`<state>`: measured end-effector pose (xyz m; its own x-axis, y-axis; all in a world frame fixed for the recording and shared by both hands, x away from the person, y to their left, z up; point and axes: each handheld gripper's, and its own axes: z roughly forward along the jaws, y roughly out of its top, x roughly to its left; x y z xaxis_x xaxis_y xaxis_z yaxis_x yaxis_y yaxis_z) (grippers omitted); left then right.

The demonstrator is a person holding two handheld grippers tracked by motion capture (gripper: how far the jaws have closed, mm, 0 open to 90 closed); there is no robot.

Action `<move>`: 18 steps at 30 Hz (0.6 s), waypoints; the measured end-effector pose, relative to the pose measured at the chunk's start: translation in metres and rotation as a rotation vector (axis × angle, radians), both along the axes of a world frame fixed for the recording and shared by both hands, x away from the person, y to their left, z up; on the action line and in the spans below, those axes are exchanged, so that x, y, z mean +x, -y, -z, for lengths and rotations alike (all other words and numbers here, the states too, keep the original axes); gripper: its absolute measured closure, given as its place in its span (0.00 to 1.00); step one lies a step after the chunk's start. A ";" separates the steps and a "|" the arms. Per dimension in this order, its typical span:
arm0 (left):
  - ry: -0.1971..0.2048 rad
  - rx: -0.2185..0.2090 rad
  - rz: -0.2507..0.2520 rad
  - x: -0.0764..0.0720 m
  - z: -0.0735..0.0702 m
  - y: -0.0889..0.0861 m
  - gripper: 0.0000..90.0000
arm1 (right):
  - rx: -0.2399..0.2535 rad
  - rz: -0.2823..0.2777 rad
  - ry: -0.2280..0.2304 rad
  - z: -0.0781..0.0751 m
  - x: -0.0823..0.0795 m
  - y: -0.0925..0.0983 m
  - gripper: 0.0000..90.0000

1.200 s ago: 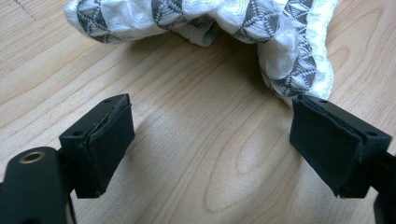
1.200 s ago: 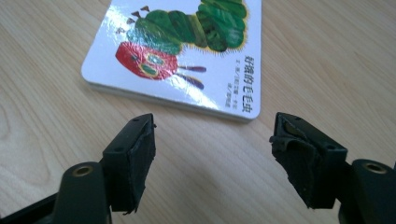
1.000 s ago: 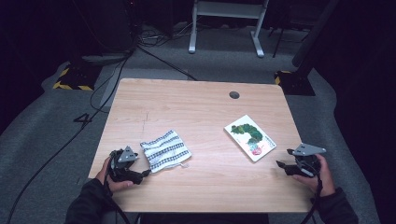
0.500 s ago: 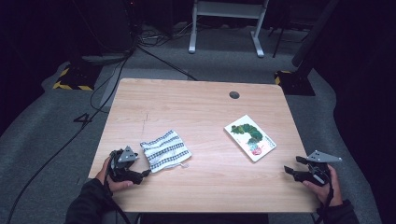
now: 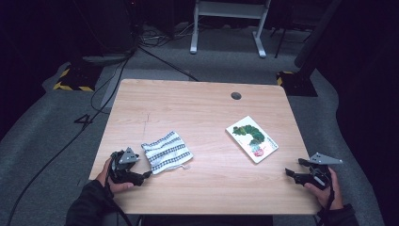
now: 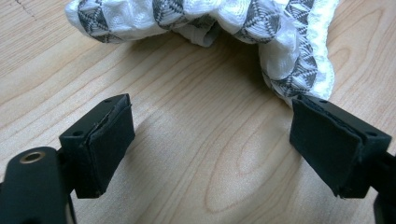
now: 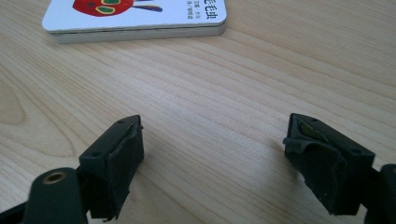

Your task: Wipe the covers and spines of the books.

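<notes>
Resting wide open and empty near the table's [image 5: 202, 110] near-left edge, the left gripper [image 5: 137, 176] faces the folded cloth [image 5: 166, 151] just beside it. The right gripper [image 5: 295, 170], jaws just opened wider and empty, sits near-right of the book [image 5: 251, 138]. Judging by this, the approach is in hand; next comes closing in on the cloth's edge.

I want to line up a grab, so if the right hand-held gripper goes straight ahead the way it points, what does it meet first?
Probably the flat white picture book with the green caterpillar; bare wood lies between it and the open right hand-held gripper.

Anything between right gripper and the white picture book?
Nothing: bare wood table separates the open right gripper from the flat white picture book, per the right gripper view.
</notes>
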<state>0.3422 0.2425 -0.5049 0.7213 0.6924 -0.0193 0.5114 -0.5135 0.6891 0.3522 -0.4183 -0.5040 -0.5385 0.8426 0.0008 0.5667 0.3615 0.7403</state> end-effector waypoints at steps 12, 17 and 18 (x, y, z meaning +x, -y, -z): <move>-0.001 0.003 0.001 0.002 0.000 0.000 0.16 | -0.001 0.011 0.001 0.000 0.000 0.000 0.22; -0.001 0.003 0.001 0.002 0.000 0.000 0.16 | -0.001 0.011 0.001 0.000 0.000 0.000 0.22; -0.001 0.003 0.001 0.002 0.000 0.000 0.16 | -0.002 0.010 0.001 0.000 0.001 0.000 0.22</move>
